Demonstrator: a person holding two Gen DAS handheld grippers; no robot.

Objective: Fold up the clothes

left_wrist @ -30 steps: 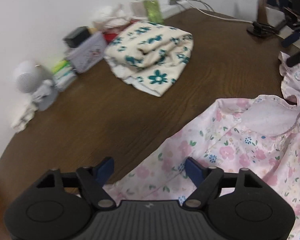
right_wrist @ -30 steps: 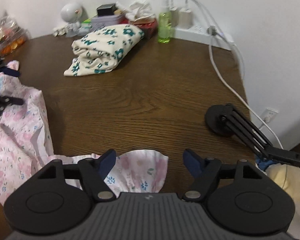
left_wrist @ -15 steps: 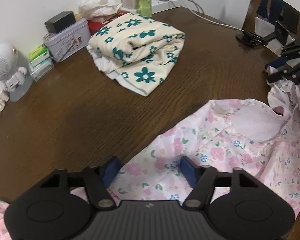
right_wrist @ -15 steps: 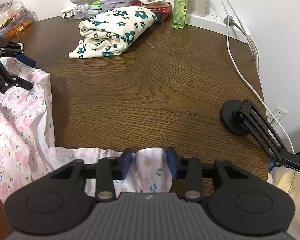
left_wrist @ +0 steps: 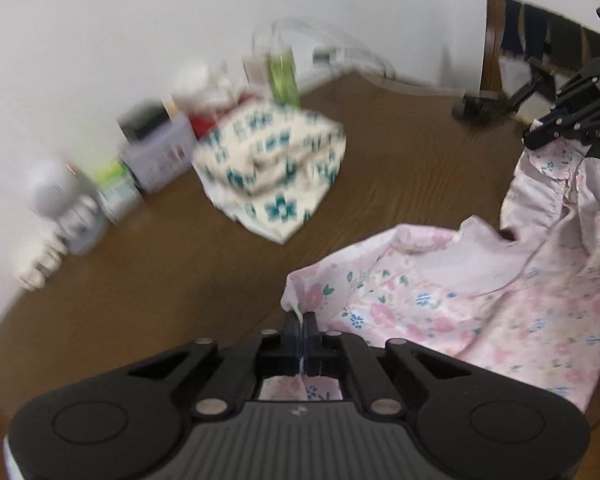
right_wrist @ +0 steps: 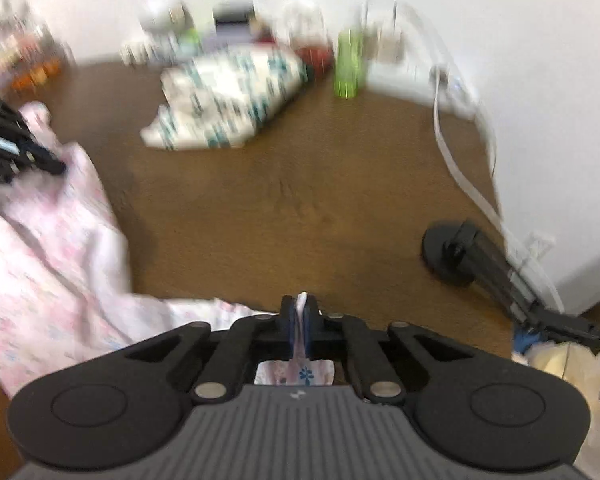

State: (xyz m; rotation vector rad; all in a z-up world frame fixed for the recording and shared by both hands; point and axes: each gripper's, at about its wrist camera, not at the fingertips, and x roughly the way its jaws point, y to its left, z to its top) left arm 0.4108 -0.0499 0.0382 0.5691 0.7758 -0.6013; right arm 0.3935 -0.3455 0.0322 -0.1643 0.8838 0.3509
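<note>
A dark wood-grain table [left_wrist: 160,280] spreads ahead of both grippers. On it, a thin pink floral garment [left_wrist: 460,300] lies crumpled between them, its soft fabric pinched at two edges. The left gripper [left_wrist: 300,326] is clamped on a fold of its hem, and the right gripper [right_wrist: 299,312] is clamped on another edge. Farther ahead sits a folded cream cloth [right_wrist: 228,96] with teal flowers. A translucent green bottle [right_wrist: 348,64] stands beyond it by the wall. Blur leaves any lettering unreadable.
</note>
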